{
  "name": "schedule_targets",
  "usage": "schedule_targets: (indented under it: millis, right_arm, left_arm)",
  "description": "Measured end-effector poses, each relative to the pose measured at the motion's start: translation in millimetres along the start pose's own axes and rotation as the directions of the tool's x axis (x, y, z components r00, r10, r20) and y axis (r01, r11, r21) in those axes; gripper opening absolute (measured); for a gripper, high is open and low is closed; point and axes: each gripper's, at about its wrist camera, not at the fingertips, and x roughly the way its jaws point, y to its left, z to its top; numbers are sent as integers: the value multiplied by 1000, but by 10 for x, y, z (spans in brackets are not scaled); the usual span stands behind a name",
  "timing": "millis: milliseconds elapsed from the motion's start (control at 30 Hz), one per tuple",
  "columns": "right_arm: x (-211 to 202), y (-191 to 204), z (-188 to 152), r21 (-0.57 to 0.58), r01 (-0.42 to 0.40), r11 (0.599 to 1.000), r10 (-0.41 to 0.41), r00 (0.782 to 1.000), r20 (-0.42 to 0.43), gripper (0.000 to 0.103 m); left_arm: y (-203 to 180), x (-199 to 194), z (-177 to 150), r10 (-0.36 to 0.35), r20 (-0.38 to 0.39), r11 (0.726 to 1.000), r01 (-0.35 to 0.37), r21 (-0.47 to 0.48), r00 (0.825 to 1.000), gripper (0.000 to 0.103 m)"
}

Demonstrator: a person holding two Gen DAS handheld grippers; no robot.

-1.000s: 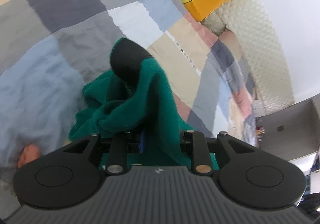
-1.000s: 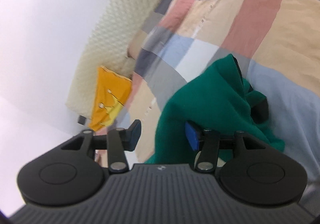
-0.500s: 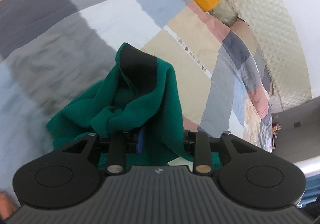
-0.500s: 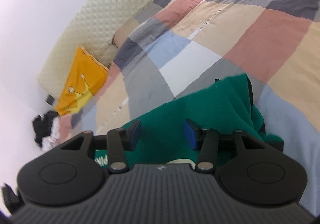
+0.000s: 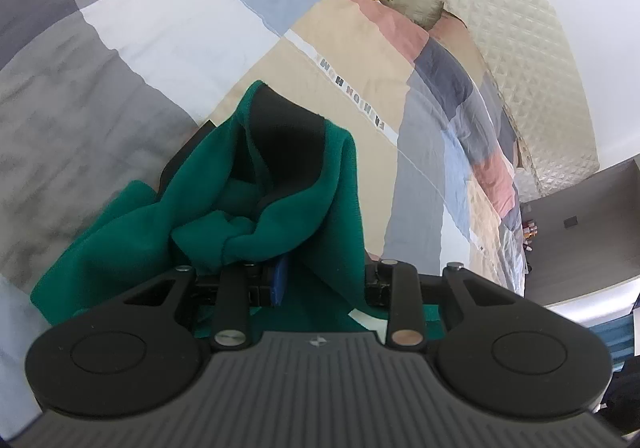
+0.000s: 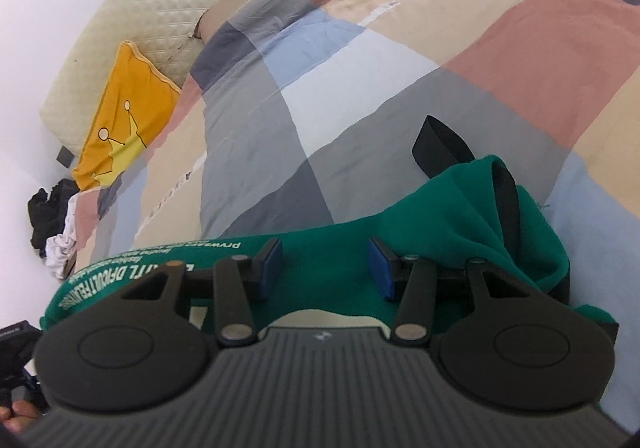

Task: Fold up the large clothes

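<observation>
A green garment (image 5: 280, 224) with a black collar lining (image 5: 288, 136) bunches up in a peak straight ahead of my left gripper (image 5: 324, 276). A thick fold fills the gap between its fingers and hides the right pad, so it is shut on the cloth. In the right wrist view the same green garment (image 6: 440, 216) lies on the patchwork quilt (image 6: 360, 68). White lettering (image 6: 120, 272) shows along its near edge and a black strap (image 6: 440, 144) pokes out behind. My right gripper (image 6: 324, 264) hovers just over the flat cloth, open, with nothing pinched between its blue pads.
A yellow pillow (image 6: 124, 116) leans on the cream quilted headboard (image 6: 140, 20) at the head of the bed. Dark and white clothes (image 6: 52, 220) are heaped by the wall. A person's fingers (image 6: 16, 416) show at the lower left corner.
Both grippers have sunk toward the quilt and moved across it. The green bunch stayed with the left gripper. Under the right gripper the garment now lies spread, lettering showing.
</observation>
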Motion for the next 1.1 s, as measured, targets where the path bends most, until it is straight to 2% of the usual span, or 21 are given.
schedule_targets:
  millis: [100, 233, 300, 333, 367, 433, 600, 633, 733, 900, 967, 1100]
  right_arm:
    - [-29, 27, -28, -18, 2, 1000, -2, 1000, 15, 49]
    - [-132, 57, -49, -31, -9, 999, 10, 999, 43, 49]
    - [-209, 86, -38, -27, -30, 999, 32, 998, 45, 52]
    - [-273, 101, -30, -22, -52, 998, 53, 997, 47, 52]
    - [-340, 122, -26, -22, -71, 997, 72, 996, 54, 52]
    - [-470, 157, -37, -33, -100, 994, 102, 992, 71, 52]
    - [-736, 295, -152, -107, -129, 986, 138, 987, 84, 52]
    - [-770, 324, -177, -122, -132, 984, 143, 986, 85, 52]
    - [-816, 427, -251, -192, -116, 975, 134, 987, 86, 52]
    - [-676, 575, -307, -321, -35, 946, 72, 992, 103, 56]
    - [-576, 592, -305, -343, -9, 939, 50, 993, 109, 56]
    - [-337, 517, -235, -319, -10, 948, 38, 996, 82, 57]
  left_arm:
    - [-68, -63, -22, 1, 5, 999, -1, 47, 1000, 39]
    - [-65, -215, -47, -31, -2, 998, 31, 52, 1000, 50]
    - [-85, -346, -74, -54, -3, 996, 54, 68, 999, 64]
    - [-96, -425, -96, -90, 0, 993, 90, 80, 996, 79]
    - [-105, -507, -124, -129, 11, 988, 127, 92, 992, 89]
    - [-135, -668, -195, -174, 35, 977, 168, 131, 984, 90]
    - [-355, -774, -379, -203, 27, 941, 188, 282, 979, 90]
    - [-406, -762, -433, -194, 30, 934, 175, 312, 981, 90]
    - [-567, -674, -581, -122, 72, 899, 80, 431, 990, 90]
    - [-743, -276, -764, 25, 116, 806, -89, 585, 993, 90]
    - [-746, -157, -789, 35, 137, 793, -111, 599, 990, 91]
    - [-705, 92, -650, 59, 124, 805, -120, 581, 991, 92]
